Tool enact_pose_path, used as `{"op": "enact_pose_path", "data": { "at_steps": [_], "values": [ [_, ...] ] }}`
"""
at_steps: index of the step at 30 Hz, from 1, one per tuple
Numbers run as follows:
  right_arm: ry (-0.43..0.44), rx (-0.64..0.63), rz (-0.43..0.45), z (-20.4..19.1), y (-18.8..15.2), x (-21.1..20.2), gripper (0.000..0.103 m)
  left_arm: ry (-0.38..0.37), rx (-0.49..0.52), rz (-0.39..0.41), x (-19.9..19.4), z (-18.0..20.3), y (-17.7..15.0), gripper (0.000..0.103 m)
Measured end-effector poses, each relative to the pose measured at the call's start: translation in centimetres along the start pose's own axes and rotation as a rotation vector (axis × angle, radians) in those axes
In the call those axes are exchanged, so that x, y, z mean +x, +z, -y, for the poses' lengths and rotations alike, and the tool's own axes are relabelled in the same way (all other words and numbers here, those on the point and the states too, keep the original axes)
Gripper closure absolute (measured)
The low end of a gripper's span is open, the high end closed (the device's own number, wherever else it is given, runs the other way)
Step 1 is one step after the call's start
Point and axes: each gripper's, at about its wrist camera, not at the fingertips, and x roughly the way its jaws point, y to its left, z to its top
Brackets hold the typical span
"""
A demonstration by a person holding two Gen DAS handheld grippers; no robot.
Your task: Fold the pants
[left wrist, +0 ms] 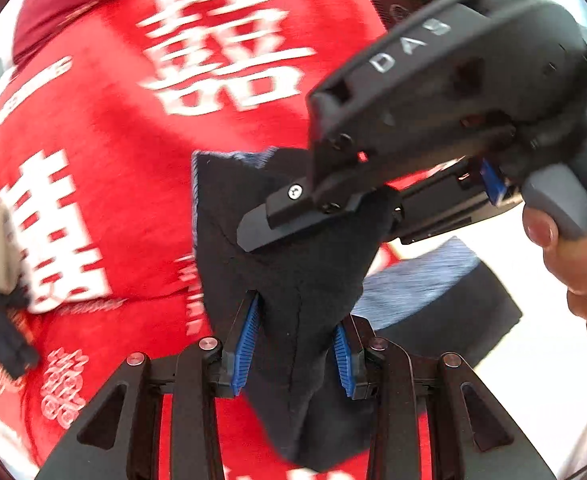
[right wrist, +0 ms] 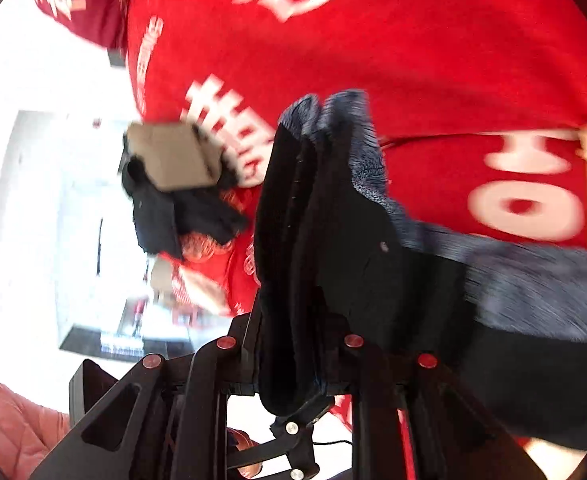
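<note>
Both claws grip a pair of dark pants [left wrist: 293, 280] lifted above a red cloth [left wrist: 113, 140] printed with white characters. In the left wrist view, the left claw [left wrist: 297, 344] is clamped on a bunched edge of the fabric, its blue pads [left wrist: 245, 344] pressing the cloth from either side. Just beyond it, the right claw [left wrist: 253, 232] bites the same edge, steered by a hand [left wrist: 573, 248] on the grey trigger. In the right wrist view, the right claw [right wrist: 293, 360] holds several stacked folds of the dark cloth [right wrist: 333, 220], the rest trailing off to the right of the grip. A second heap of dark and tan clothing [right wrist: 173, 180] lies on the red cloth, well to the left of the pants. The step in hand appears to be lifting and carrying an edge over for a fold; how many folds are already made cannot be told. The next move likely calls for drawing the claws apart to tension the edge, then lowering it squarely onto the red cloth before letting go.
</note>
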Motion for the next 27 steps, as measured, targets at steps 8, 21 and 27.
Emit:
{"op": "enact_pose_path", "data": {
  "at_steps": [8, 21, 27],
  "values": [
    [-0.07, 0.23, 0.161, 12.2, -6.4, -10.6, 0.082, -0.158, 0.132, -0.102, 4.5, 11.2, -0.2, 0.068],
    [-0.239, 0.31, 0.116, 19.8, -9.8, -10.1, 0.082, -0.203, 0.202, -0.296, 8.5, 15.3, -3.3, 0.038],
    [-0.403, 0.227, 0.071, 17.9, -9.8, -10.2, 0.077, -0.155, 0.067, -0.293, 5.8, 9.1, -3.0, 0.038]
  ]
}}
